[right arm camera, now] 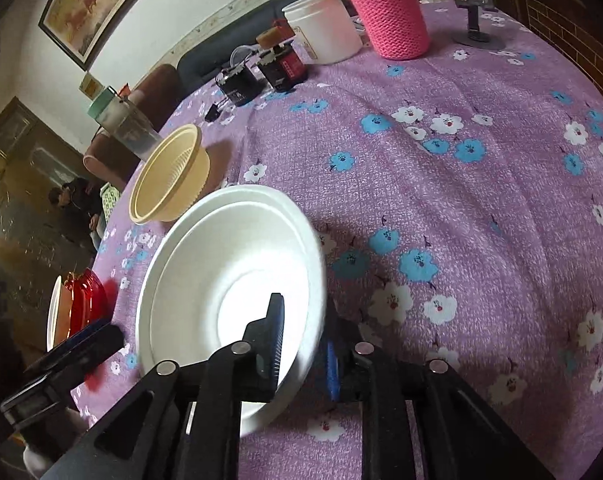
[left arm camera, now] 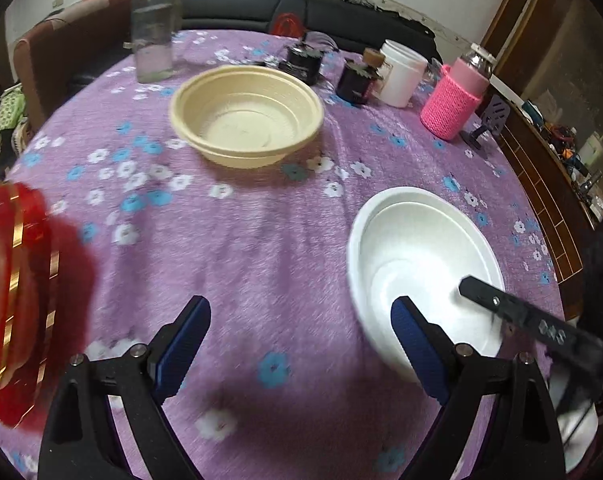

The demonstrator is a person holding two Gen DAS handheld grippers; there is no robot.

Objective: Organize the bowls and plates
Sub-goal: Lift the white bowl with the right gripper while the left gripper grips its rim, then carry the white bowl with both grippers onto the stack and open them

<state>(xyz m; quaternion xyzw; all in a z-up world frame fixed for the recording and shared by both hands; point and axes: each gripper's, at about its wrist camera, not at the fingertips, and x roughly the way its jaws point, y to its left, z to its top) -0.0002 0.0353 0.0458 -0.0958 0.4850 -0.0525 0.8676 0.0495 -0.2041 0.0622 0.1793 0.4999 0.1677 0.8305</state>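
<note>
A white bowl (left arm camera: 417, 248) (right arm camera: 205, 280) sits at the right on the purple flowered tablecloth (left arm camera: 261, 240). My right gripper (right arm camera: 303, 354) is shut on its near rim, one finger inside and one outside. That inside finger (left arm camera: 497, 304) shows in the left wrist view. A cream bowl (left arm camera: 245, 116) (right arm camera: 169, 176), seemingly two nested, stands farther back. Red, gold-edged plates (left arm camera: 17, 292) (right arm camera: 85, 300) lie at the left edge. My left gripper (left arm camera: 301, 320) hangs open over bare cloth between the plates and the white bowl, holding nothing.
At the back stand a clear jar with a green lid (left arm camera: 155, 36), two dark boxes (left arm camera: 301, 62), a white jar (left arm camera: 401, 74), a bottle in a pink knitted sleeve (left arm camera: 453, 98) and a small grey stand (left arm camera: 487, 122). Wooden furniture lines the table's right side.
</note>
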